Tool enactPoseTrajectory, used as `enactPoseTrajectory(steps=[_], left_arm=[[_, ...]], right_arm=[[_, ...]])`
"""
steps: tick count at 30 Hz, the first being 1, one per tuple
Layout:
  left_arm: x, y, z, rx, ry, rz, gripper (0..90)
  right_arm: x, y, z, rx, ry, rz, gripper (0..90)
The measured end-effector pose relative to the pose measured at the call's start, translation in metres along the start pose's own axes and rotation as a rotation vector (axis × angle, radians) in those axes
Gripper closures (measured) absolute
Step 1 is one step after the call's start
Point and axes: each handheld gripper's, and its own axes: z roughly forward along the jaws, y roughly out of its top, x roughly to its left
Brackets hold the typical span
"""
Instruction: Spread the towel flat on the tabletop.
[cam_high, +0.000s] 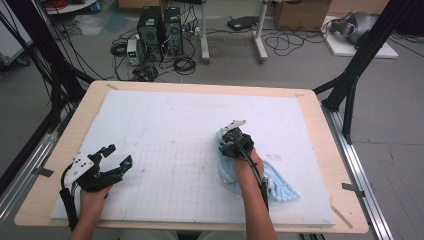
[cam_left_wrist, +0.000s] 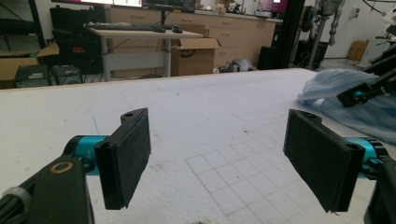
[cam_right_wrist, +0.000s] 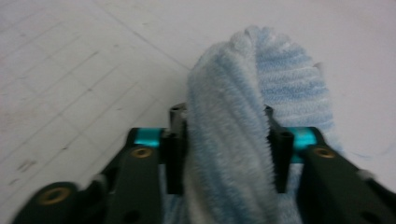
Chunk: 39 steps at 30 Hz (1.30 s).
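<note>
Right hand-held gripper pinches a bunched blue towel on the table.

We see the left hand-held gripper resting with jaws spread wide and nothing between them, well apart across bare white foam board; computer towers and cables stand beyond.

Far half of foam mat wide open, nothing on it. Near right corner blocked by blue towel plus right gripper clamped on it. Left gripper sits near left edge, jaws spread; grid patch between grippers free.
</note>
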Motion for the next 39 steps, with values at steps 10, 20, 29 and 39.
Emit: enactPoseTrajectory(steps=[10, 20, 29, 39], left_arm=[[-0.001, 0.000, 0.000, -0.006, 0.001, 0.004, 23.4], [-0.001, 0.000, 0.000, -0.013, 0.001, 0.007, 23.5], [-0.001, 0.000, 0.000, -0.007, 0.005, 0.009, 23.8], [-0.001, 0.000, 0.000, -0.004, 0.007, 0.010, 24.2]], right_arm=[[0.045, 0.023, -0.018, -0.256, 0.356, -0.014, 73.8], [0.005, 0.017, -0.050, -0.342, 0.206, 0.121, 73.8], [-0.055, -0.032, -0.057, -0.250, -0.040, 0.267, 72.5], [-0.079, -0.088, -0.057, -0.103, -0.173, 0.355, 50.4]])
